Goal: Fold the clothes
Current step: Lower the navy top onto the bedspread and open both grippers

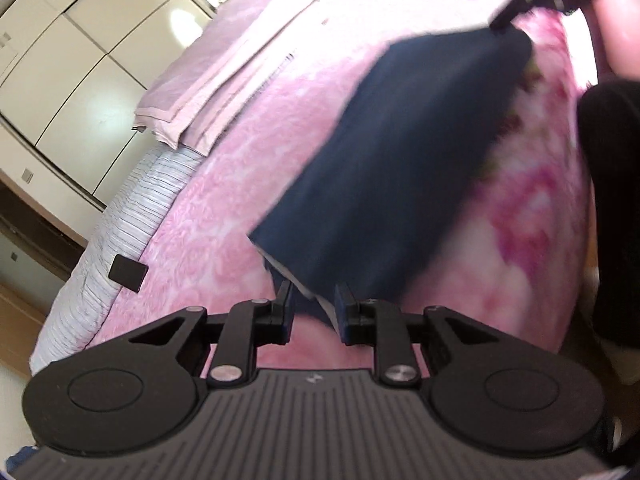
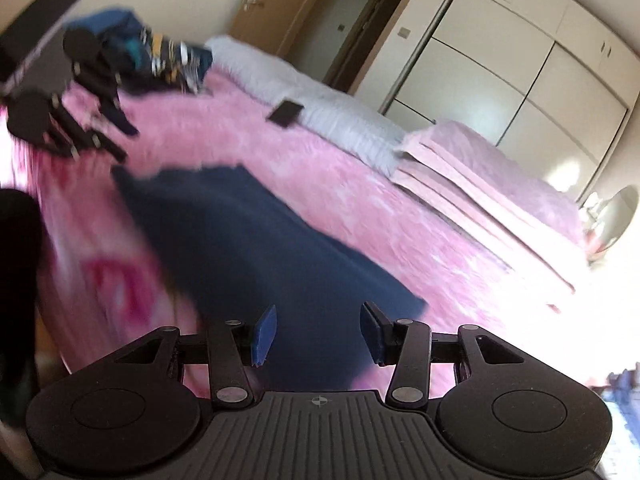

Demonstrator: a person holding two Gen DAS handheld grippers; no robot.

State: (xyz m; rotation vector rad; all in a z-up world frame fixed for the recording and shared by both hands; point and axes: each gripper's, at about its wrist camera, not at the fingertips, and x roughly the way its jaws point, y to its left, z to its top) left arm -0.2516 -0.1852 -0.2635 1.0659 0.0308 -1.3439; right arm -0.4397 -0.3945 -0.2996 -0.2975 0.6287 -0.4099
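A dark navy folded garment (image 1: pixel 404 168) lies flat on the pink bedspread (image 1: pixel 224 216). My left gripper (image 1: pixel 314 312) is open at the garment's near corner, its fingers straddling the edge without closing on it. In the right wrist view the same garment (image 2: pixel 256 240) stretches away from my right gripper (image 2: pixel 316 336), which is open and empty just above its near edge. The left gripper also shows in the right wrist view (image 2: pixel 116 132) at the garment's far corner. The right gripper shows in the left wrist view (image 1: pixel 508 12) at the far end.
A folded pink blanket (image 1: pixel 212 80) lies at the bed's far side. A small dark phone-like object (image 2: pixel 285 113) sits on the striped grey quilt (image 1: pixel 120 240). A pile of unfolded clothes (image 2: pixel 160 54) lies at the bed's corner. White wardrobe doors (image 2: pixel 520 60) line the wall.
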